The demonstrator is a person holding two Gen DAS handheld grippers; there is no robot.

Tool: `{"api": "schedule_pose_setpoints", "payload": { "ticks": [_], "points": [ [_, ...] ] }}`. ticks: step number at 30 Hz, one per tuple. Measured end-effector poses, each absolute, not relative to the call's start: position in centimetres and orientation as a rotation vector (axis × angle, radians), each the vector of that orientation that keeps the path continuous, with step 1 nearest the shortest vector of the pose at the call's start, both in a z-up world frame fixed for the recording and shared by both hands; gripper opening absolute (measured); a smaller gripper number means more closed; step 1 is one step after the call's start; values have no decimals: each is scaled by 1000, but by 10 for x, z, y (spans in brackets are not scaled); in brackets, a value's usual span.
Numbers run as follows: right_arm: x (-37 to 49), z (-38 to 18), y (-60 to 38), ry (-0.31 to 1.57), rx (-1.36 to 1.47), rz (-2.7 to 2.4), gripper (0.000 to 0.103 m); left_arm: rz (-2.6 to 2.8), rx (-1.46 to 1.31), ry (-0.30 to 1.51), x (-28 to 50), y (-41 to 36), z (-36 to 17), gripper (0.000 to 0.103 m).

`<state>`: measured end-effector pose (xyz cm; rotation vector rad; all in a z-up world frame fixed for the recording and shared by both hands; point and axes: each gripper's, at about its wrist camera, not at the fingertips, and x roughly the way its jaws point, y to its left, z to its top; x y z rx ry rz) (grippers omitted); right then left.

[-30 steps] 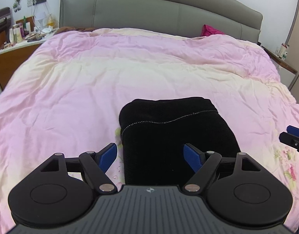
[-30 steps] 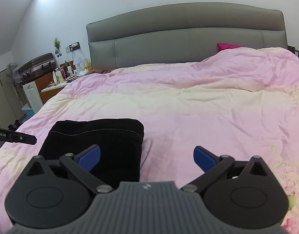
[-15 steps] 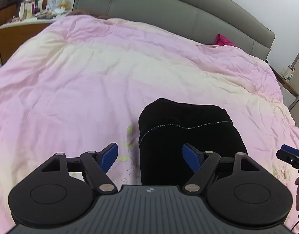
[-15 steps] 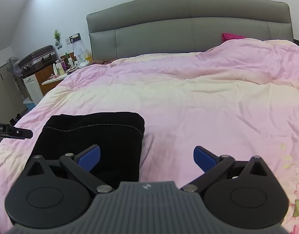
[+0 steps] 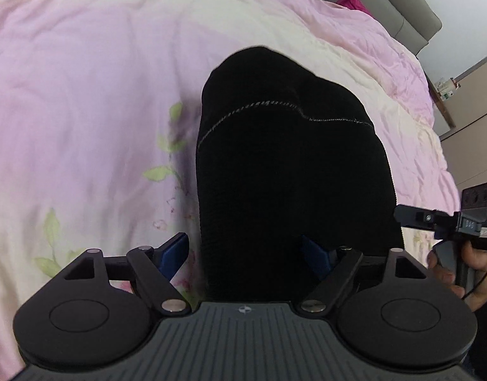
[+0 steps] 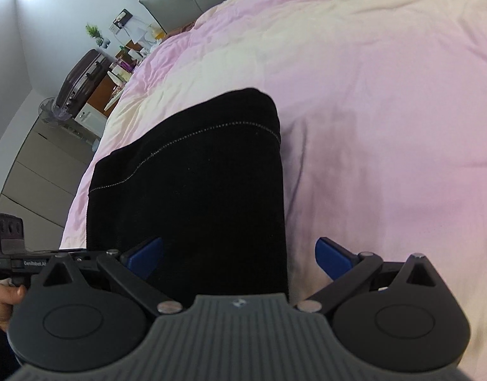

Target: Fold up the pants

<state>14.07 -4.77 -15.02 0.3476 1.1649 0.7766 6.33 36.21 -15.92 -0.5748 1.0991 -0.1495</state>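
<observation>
Right now my left gripper (image 5: 245, 250) has its jaws spread wide, holding nothing, with its blue fingertips (image 5: 173, 250) straddling the near left edge of the pants (image 5: 291, 165). My right gripper (image 6: 238, 252) is just as wide and empty, its fingers set across the near right edge of the same garment, one blue tip over the black cloth and the other over the bedding.

The pants (image 6: 192, 190) are black and folded into a thick block, stretching away toward twelve o'clock from both sets of jaws, with a pale line of stitching across the far end. They lie flat on the pink and cream duvet (image 5: 84, 101), which has a flower print near my left jaws at nine o'clock.

Farther out, a grey headboard (image 6: 167, 0) sits at eleven o'clock in the right view, and a dark suitcase (image 6: 81, 79) stands at ten o'clock beside cluttered furniture.
</observation>
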Motion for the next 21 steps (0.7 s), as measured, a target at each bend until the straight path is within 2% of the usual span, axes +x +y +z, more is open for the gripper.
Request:
{"api": "schedule_pose_setpoints", "payload": {
  "ticks": [3,4,6,18,21],
  "points": [
    [149,-173,-37,1295,396,860,98,-214,-721,1132,68,373,-180,100],
    [149,-181,-33,1337,399,878,98,-222,-731,1135,70,375,-184,103],
    [150,-193,-27,1380,408,909,98,-243,-717,1144,73,373,-189,103],
    [160,-213,3,1419,487,985,98,-351,-808,1141,84,370,-216,103],
    [162,-213,3,1410,498,995,91,-348,-792,1118,84,367,-212,103]
  ]
}}
